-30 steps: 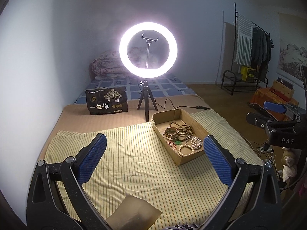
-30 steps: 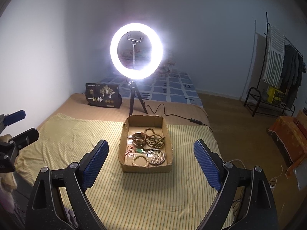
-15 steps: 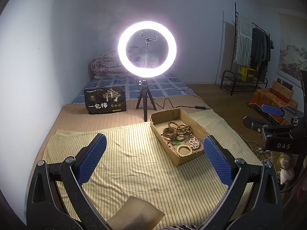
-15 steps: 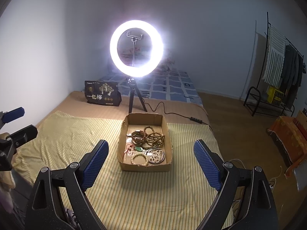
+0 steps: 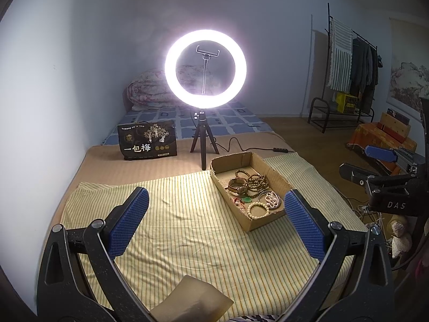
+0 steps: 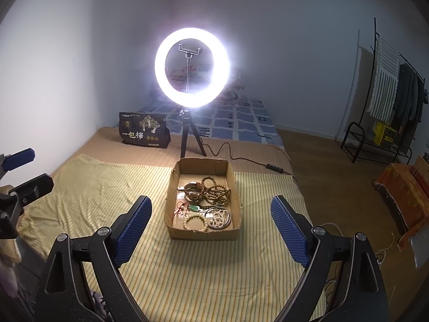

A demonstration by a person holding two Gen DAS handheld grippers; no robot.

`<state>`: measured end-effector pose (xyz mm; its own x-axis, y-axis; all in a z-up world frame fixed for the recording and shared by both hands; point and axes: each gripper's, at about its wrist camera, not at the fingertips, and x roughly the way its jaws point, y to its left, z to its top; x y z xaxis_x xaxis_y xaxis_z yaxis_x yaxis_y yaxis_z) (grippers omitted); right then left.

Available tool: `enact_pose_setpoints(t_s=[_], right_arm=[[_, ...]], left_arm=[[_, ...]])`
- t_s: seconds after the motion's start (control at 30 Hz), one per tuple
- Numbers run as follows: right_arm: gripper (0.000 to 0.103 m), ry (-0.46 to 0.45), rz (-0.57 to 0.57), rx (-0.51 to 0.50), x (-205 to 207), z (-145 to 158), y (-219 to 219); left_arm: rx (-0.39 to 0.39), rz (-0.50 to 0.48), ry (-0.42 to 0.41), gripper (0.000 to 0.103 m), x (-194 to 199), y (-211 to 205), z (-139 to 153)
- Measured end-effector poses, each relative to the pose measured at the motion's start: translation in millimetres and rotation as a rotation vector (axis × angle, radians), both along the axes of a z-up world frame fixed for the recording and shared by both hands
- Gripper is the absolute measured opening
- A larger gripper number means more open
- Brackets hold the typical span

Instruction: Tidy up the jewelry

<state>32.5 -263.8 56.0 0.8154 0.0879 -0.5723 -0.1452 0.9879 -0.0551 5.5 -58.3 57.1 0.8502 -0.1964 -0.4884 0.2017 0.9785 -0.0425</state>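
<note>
Both grippers, left (image 5: 215, 226) and right (image 6: 210, 232), have edged closer, spread and empty; bead bracelets (image 6: 215, 194) lie heaped in the brown cardboard tray (image 6: 201, 233) mid-bedspread.

Corrugated cardboard box (image 6: 203, 234), matt with ragged edges, at frame centre; inside, smooth beaded bracelets (image 6: 195, 221). Under it, a wrinkled striped cotton-like cloth (image 6: 93, 187). Upper left, a glossy printed bag (image 6: 143, 131).

cardboard box (image 5: 250, 185) slightly farther in left view, right tongs (image 5: 380, 158) lower
</note>
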Motion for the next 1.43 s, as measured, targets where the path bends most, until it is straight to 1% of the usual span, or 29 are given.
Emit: enact_pose_setpoints(t_s=[0.8,1.33,1.43], right_arm=[[0.090,0.010,0.004,0.003,-1.6,-2.0,1.2],[0.090,0.027,0.020,0.003,-0.3,-8.2,-0.8],[0.090,0.033,0.016,0.006,2.8,-9.9,-1.7]], left_arm=[[0.002,0.001,0.001,0.103,0.8,0.2,0.4],[0.010,0.006,-0.001,0.103,3.3,1.2,-10.7],[0.021,0.011,-0.003,0.103,4.5,0.2,-11.1]])
